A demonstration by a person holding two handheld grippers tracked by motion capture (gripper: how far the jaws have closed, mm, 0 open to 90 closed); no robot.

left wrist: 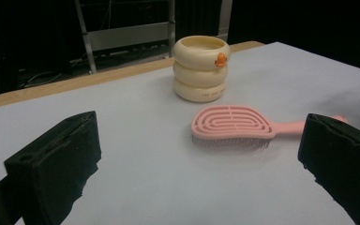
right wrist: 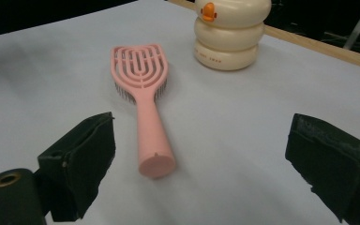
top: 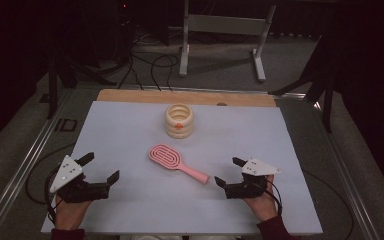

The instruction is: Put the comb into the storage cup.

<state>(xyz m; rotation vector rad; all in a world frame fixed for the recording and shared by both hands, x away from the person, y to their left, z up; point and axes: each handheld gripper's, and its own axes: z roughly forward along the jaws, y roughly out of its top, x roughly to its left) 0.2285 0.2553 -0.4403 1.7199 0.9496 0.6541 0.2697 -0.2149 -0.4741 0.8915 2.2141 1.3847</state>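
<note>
- Here, a pink hairbrush (top: 176,162) lies flat, bristles down, near the middle of a pale surface (top: 130,125), its handle pointing toward the person's right.
- Just beyond the brush head, well apart from it, stands a cream ringed holder (top: 179,120) shaped like stacked rings, with a small orange knob on its side.
- The left hand-held gripper (top: 100,169) rests low at the near left, jaws wide apart and holding nothing.
- The right hand-held gripper (top: 229,171) sits at the near right, jaws also spread and bare, with the handle's rounded end (right wrist: 156,165) lying just ahead between them.
- Judging by its look, the brush is light, stiff moulded plastic with a smooth, somewhat slippery handle; the open, slotted head looks flexible and awkward to pinch.
- The straight handle, near its middle, seems the best place to take hold, squeezed across its narrow sides so it does not twist.
</note>
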